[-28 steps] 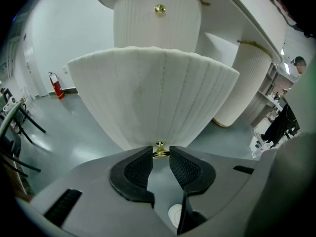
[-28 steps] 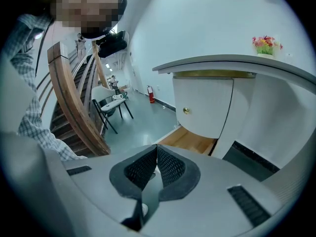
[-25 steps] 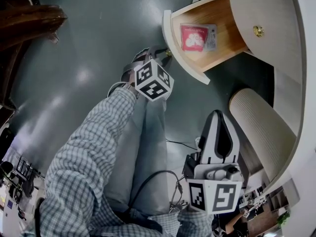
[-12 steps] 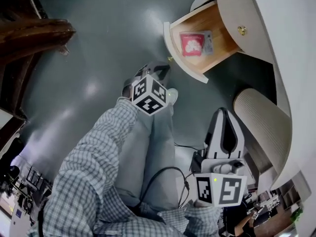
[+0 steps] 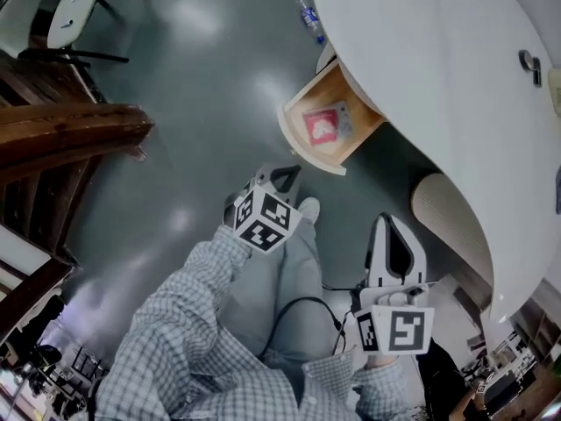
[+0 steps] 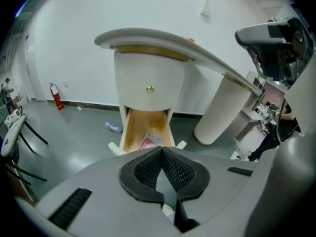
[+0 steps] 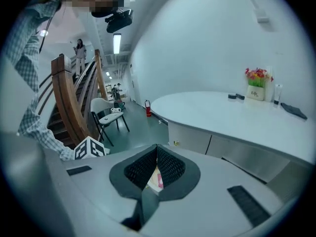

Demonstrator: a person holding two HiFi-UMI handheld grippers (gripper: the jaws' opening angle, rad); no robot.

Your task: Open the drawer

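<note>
Left gripper [image 5: 285, 179] [image 6: 161, 152] hangs over the person's grey trouser leg with its jaws pressed together and nothing between them. Right gripper [image 5: 392, 224] [image 7: 157, 150] sits lower in the head view, beside the ribbed column [image 5: 449, 228] that stands under the table; its jaws are likewise closed and empty.

The drawer [image 5: 308, 153] [image 6: 134, 132] stands pulled out from under the curved edge of the white table [image 5: 438, 77] – clear of both grippers. Its pale wooden bottom shows, with a red packet [image 5: 322, 126] lying flat in it. In the left gripper view it sits below a rounded white front that bears a small brass knob [image 6: 149, 88].

The floor [image 5: 175, 103] is dark grey-green and glossy, with soft patches of reflected light. A plastic bottle [image 5: 308, 14] lies on it near the table's base. A wooden staircase [image 5: 79, 134] runs along the left of the head view, with a white chair [image 5: 74, 7] beyond it – and a red fire extinguisher [image 6: 57, 97] stands against the white wall. On the tabletop, far off, sits a pot of flowers [image 7: 256, 76].
</note>
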